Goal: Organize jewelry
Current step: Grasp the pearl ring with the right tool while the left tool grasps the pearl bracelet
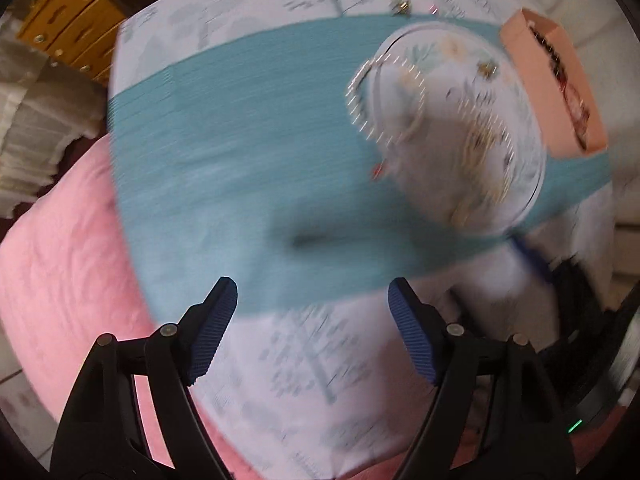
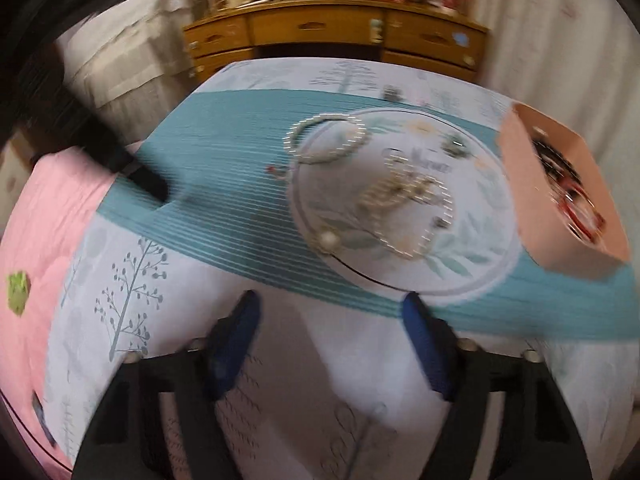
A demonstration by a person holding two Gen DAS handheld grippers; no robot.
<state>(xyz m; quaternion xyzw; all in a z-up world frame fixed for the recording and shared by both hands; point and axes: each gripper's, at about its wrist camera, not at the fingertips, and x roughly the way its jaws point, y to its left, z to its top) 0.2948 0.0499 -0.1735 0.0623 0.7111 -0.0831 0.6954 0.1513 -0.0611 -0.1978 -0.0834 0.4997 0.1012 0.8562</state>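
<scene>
Jewelry lies on the round white floral patch of a teal and white cloth. A pearl bracelet lies at its far left edge, a tangle of pearl and chain necklaces in the middle, a single pearl piece nearer. The necklaces also show blurred in the left wrist view. A peach jewelry box stands at the right, also in the left wrist view. My left gripper is open and empty over the teal band. My right gripper is open and empty near the patch's front edge.
A pink bedspread lies to the left of the cloth. A wooden dresser stands behind. A small earring or charm lies on the far white part of the cloth. The left gripper's dark body crosses the right wrist view's upper left.
</scene>
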